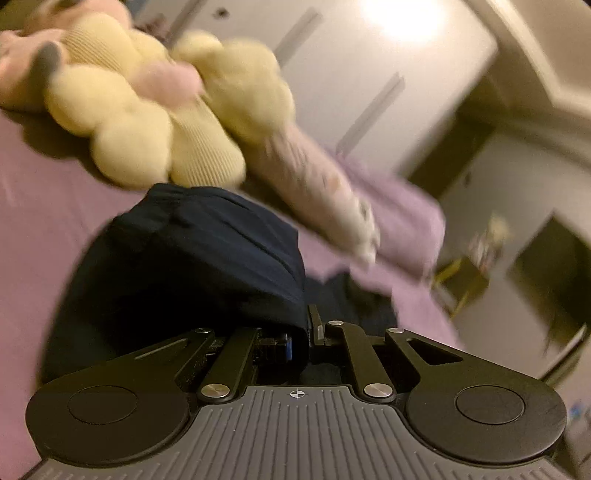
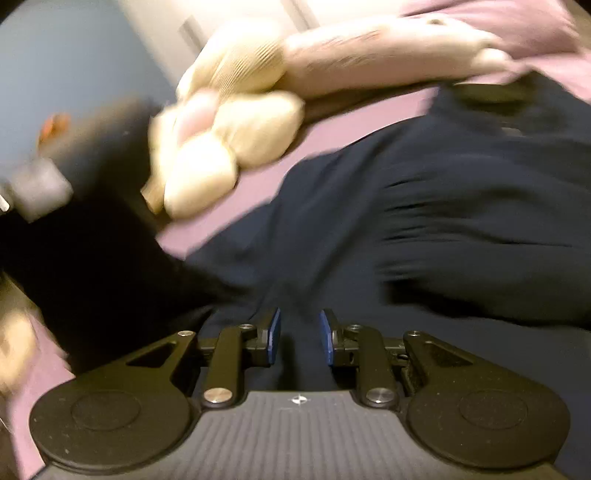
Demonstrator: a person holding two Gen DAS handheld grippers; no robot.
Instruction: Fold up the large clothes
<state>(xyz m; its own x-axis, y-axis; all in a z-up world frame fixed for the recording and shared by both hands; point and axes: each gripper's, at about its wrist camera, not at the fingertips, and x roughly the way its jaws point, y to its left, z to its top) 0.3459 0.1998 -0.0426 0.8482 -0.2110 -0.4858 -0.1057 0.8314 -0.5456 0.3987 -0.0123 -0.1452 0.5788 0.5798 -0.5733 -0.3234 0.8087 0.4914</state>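
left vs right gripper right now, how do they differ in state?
The left gripper has its jaws nearly together, pinching a fold of the navy garment; the right gripper stands open with a gap between its blue pads, the cloth merely passing through. Both are at the same garment on the purple bedsheet.

Matt navy cloth garment (image 2: pixel 424 221); ribbed plush toy (image 1: pixel 147 122).

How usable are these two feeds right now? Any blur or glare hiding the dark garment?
Left wrist view: a bright ceiling glare washes out the top, and the yellow plush toy is smeared by motion, but the navy garment at the left tool reads fairly sharp. Right wrist view: heavier streaking across the garment's folds, left side lost in deep shadow; only the right tool is crisp.
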